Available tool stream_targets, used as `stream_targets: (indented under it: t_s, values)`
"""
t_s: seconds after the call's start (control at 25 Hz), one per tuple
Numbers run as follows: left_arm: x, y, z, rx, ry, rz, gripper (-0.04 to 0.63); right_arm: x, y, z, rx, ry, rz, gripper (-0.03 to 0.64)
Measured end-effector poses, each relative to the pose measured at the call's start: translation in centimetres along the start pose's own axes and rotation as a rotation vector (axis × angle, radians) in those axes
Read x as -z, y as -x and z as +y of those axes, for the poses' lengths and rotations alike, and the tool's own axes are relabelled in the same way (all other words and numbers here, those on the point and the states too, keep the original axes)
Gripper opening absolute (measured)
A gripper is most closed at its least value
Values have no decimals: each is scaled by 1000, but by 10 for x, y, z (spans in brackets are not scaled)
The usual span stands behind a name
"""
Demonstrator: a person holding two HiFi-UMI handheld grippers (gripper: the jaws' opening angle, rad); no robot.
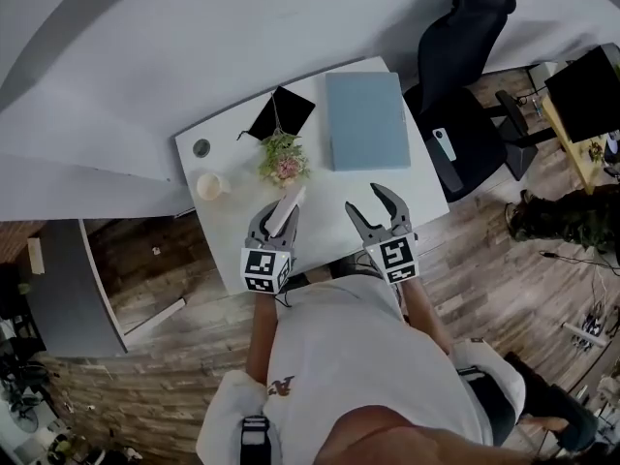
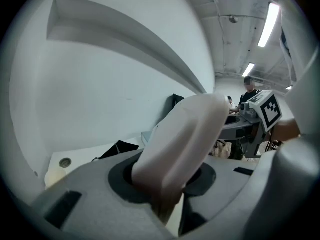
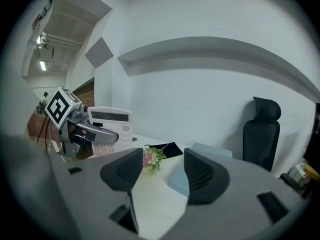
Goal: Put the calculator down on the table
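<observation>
The white calculator [image 1: 288, 208] stands tilted on edge between the jaws of my left gripper [image 1: 275, 225], which is shut on it just above the near part of the white table [image 1: 232, 134]. In the left gripper view the calculator [image 2: 182, 139] fills the middle, seen from its back. The right gripper view shows its keys and display [image 3: 111, 126] at the left. My right gripper [image 1: 366, 201] hangs to the right of it, open, with nothing between its pads [image 3: 200, 171].
On the table lie a small flower bunch [image 1: 283, 159], a black cap-like item [image 1: 282, 113], a grey-blue book [image 1: 366, 120] and a pale cup [image 1: 209, 186]. A black office chair [image 1: 463, 76] stands at the table's right end. A wall runs along the far side.
</observation>
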State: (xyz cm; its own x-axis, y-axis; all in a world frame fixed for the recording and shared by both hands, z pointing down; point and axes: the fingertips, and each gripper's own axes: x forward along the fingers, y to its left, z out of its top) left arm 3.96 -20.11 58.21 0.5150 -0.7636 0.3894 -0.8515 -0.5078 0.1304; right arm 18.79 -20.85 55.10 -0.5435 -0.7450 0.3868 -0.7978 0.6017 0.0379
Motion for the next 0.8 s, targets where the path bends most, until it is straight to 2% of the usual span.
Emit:
stream_targets:
  t_s: [0.2, 0.44, 0.8]
  values:
    - [21, -6, -2, -14, 68, 41, 118, 16, -12, 4, -76, 8, 32, 261]
    - [44, -12, -3, 2, 140, 80, 119, 32, -22, 9, -127, 17, 71, 261]
    - [84, -28, -7, 110, 189, 142, 119, 50, -38, 25, -95, 1, 136, 259]
